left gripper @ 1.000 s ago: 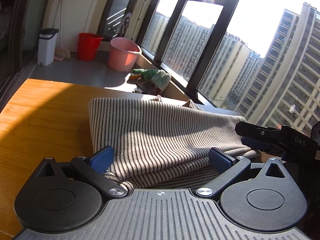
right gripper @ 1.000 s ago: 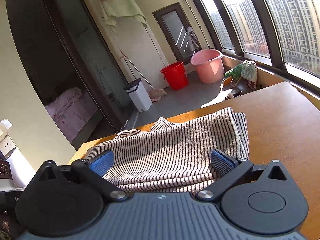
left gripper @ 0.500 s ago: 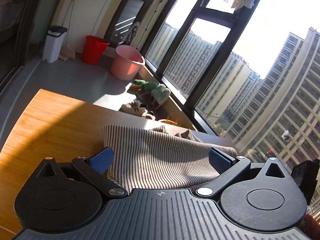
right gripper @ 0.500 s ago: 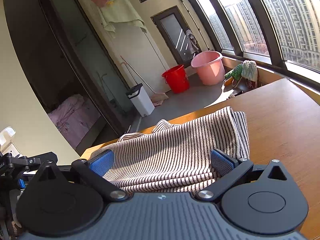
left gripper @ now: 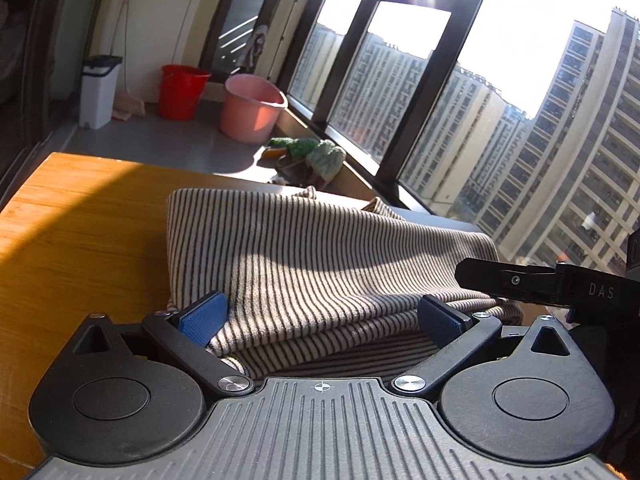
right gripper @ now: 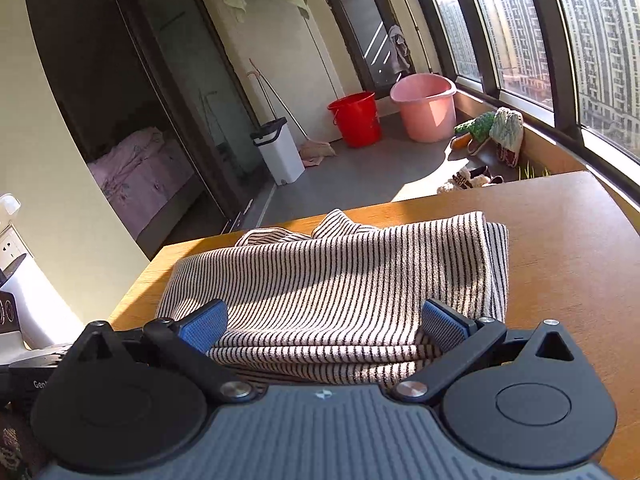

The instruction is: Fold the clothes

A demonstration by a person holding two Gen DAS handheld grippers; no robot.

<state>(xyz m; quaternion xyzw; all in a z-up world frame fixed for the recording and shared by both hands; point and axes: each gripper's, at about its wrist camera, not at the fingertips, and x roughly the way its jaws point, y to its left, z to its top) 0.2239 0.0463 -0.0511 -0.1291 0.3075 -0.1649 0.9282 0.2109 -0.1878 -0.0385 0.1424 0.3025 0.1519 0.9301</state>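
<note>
My soft folded cloth with thin dark and cream stripes [left gripper: 320, 264] lies on the orange-brown wooden surface [left gripper: 80, 240], low in the middle of both frames. My left claw [left gripper: 320, 320] and right claw [right gripper: 324, 322] are both spread wide, grasping nothing, with the near edge of the cloth between the blue pads. If I pinch only the top layer, the fold may slide apart. Only the left view shows my other claw, at middle right. Only the right view shows the cloth's far corner sticking up.

Cream garment [left gripper: 320, 264] with thin dark stripes is seen at centre on orange-brown wooden table [left gripper: 80, 240]. Blue pads [left gripper: 202, 316] are seen on black gripper fingers. Red bucket [right gripper: 356, 118], pink basin [right gripper: 426, 106], white bin [right gripper: 278, 150] are seen upper centre.
</note>
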